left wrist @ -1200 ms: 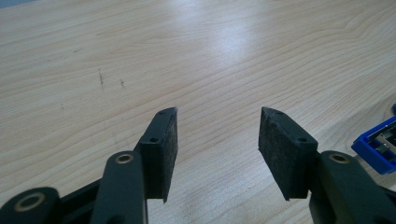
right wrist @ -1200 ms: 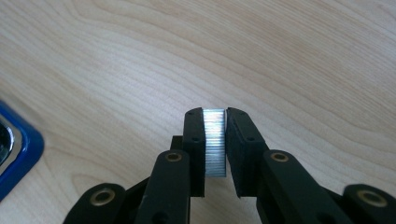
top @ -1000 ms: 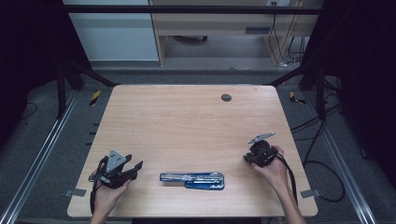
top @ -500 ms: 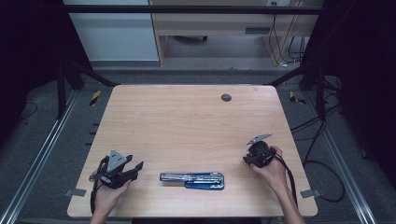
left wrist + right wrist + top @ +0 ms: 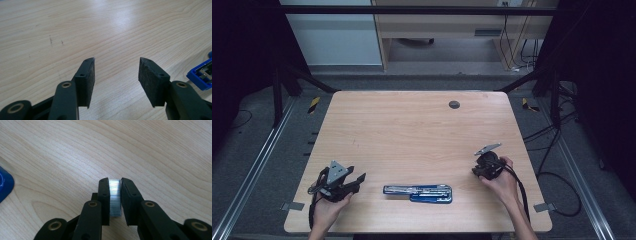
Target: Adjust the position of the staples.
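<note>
At the left of the high view, the left tool (image 5: 356, 179) lay low over the wooden surface (image 5: 412, 135), held in the person's left hand (image 5: 328, 210). Its jaws stood spread, with only bare wood between them in the left gripper view (image 5: 116, 75). It had not shifted from the earlier high views.

Just to its right, near the front edge, the blue stapler (image 5: 417, 192) lay swung open and flat, its metal channel facing up. One blue corner of it showed at the right edge of the left gripper view (image 5: 201, 78). It too lay as it had a moment before.

Further right, well apart from the stapler, the right tool (image 5: 476, 173) sat in the person's right hand (image 5: 502, 182). In the right gripper view its pads (image 5: 103, 195) pinched a short strip of staples (image 5: 115, 202) upright between them.

Since nothing had visibly moved, the work seemed paused with the staples in hand. The likely next step was carrying the strip leftward to the open channel, while the spread left tool remained free to steady the stapler.
</note>
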`<act>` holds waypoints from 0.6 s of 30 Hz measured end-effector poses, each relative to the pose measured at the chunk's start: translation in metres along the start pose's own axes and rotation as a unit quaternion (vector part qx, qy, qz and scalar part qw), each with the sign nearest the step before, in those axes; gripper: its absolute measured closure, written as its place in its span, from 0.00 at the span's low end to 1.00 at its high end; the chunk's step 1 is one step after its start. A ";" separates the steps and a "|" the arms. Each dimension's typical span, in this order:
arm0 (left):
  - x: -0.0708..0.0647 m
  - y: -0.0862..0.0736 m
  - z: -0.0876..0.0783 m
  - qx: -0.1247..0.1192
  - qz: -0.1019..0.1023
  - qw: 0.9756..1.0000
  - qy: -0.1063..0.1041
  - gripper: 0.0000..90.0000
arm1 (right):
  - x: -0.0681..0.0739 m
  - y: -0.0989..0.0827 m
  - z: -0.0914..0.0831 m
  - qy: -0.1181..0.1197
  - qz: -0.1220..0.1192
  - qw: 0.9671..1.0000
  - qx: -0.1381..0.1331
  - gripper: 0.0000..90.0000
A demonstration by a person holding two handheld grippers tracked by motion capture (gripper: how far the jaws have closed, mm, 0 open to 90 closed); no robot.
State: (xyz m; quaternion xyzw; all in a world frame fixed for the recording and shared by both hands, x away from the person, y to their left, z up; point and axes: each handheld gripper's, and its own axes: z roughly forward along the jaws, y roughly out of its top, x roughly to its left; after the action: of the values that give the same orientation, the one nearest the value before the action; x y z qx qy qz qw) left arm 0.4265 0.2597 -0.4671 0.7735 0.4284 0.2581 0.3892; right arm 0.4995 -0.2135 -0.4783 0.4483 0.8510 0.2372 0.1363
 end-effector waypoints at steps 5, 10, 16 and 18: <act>0.000 0.000 0.000 -0.001 0.000 1.000 0.001 0.53 | -0.001 0.000 -0.003 0.005 -0.005 1.000 0.000 0.87; 0.000 0.000 0.000 0.000 0.000 1.000 0.000 0.53 | -0.001 0.002 -0.010 0.010 -0.007 1.000 -0.015 0.87; 0.001 0.000 -0.001 0.002 0.001 1.000 -0.001 0.53 | 0.002 0.004 -0.017 0.017 -0.024 0.999 -0.029 0.87; 0.001 0.000 -0.001 0.001 0.001 1.000 -0.001 0.53 | 0.003 0.006 -0.020 0.020 -0.036 0.999 -0.035 0.87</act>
State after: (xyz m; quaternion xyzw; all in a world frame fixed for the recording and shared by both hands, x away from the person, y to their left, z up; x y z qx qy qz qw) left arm 0.4263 0.2613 -0.4663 0.7748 0.4277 0.2575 0.3880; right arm 0.4931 -0.2142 -0.4585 0.4078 0.8602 0.2705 0.1433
